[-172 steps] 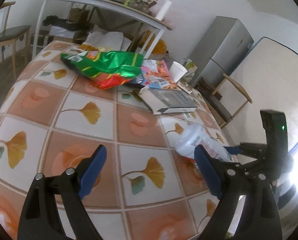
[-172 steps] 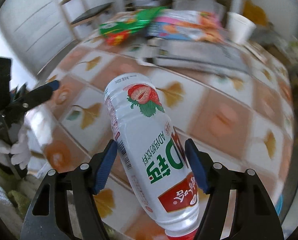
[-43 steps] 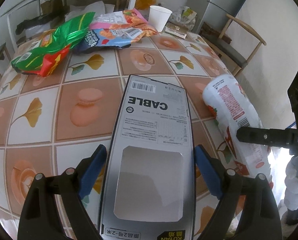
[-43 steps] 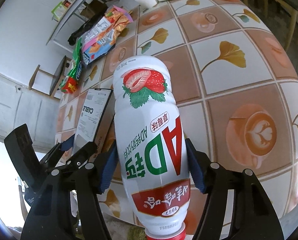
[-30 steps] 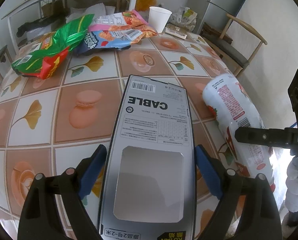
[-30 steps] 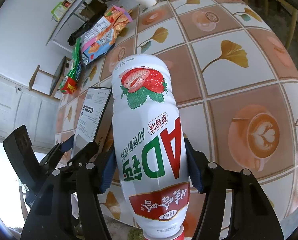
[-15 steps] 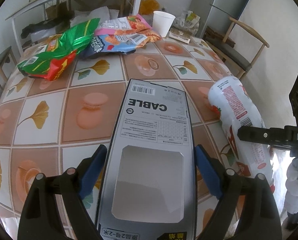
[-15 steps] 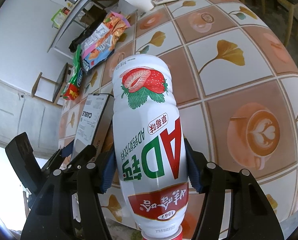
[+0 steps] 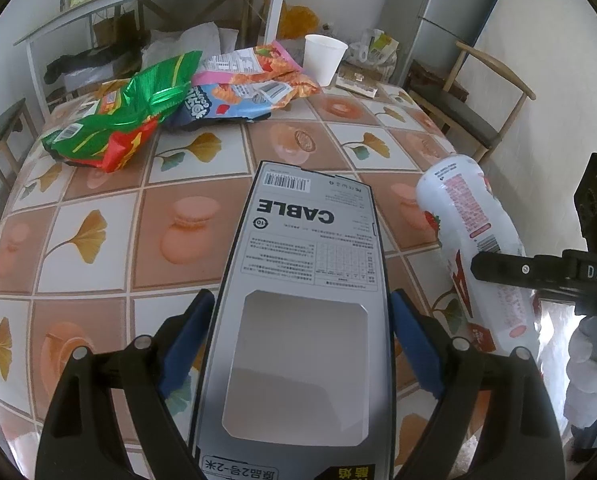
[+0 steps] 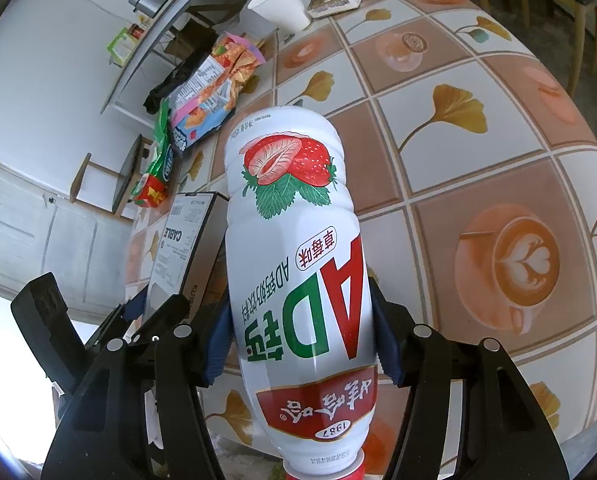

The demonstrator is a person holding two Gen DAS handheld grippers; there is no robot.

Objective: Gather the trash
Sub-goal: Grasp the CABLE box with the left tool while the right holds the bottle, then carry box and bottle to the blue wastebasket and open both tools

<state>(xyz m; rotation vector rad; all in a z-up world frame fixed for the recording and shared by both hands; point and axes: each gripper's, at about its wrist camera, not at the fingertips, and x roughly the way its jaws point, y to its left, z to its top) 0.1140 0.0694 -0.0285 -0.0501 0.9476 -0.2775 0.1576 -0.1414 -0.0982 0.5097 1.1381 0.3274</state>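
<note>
Nearest me, my left tool point(image 9: 300, 332) stands wide, its blue pads pressed on both edges of the grey cable box point(image 9: 310, 280), whose near end runs off the frame. My right tool point(image 10: 300, 344) grips the strawberry drink bottle point(image 10: 298, 240) cap toward me, the cap cut off. Both hang above the table point(image 9: 98, 208). Farther back lie a green snack bag point(image 9: 118, 116), a pink snack bag point(image 9: 254, 76) and a paper cup point(image 9: 322, 58).

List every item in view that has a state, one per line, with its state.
Left tongs: shut on the cable box.
Right tongs: shut on the bottle.
Cable box: held, window cutout empty.
Bottle: held, cap end toward the camera.
Paper cup: upright on the table.
Green snack bag: lying crumpled.
Pink snack bag: lying flat.
</note>
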